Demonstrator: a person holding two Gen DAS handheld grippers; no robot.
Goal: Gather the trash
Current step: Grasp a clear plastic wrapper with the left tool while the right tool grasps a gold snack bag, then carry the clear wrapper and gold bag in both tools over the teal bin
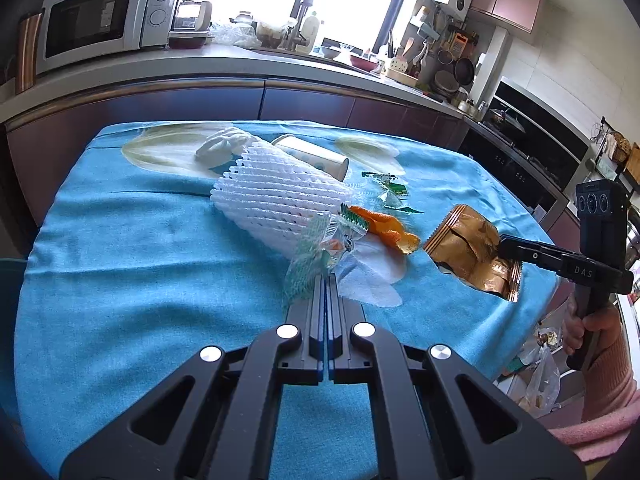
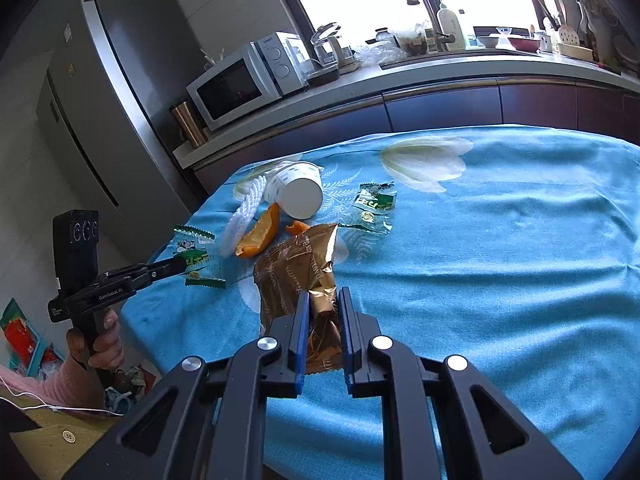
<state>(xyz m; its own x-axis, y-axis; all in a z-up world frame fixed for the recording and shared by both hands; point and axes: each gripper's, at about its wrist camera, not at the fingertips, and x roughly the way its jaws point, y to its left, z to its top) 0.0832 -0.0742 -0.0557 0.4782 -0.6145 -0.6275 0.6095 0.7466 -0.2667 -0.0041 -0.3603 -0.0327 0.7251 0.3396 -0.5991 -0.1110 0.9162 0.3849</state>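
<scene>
Green-white wrapper [image 2: 195, 258] in left hand-held gripper [image 2: 182, 266], seemingly.

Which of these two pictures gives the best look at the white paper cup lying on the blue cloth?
The right wrist view. There the paper cup lies on its side with its round end facing the camera, unobstructed. In the left wrist view the cup is partly hidden behind the white foam net, so only its side shows.
</scene>
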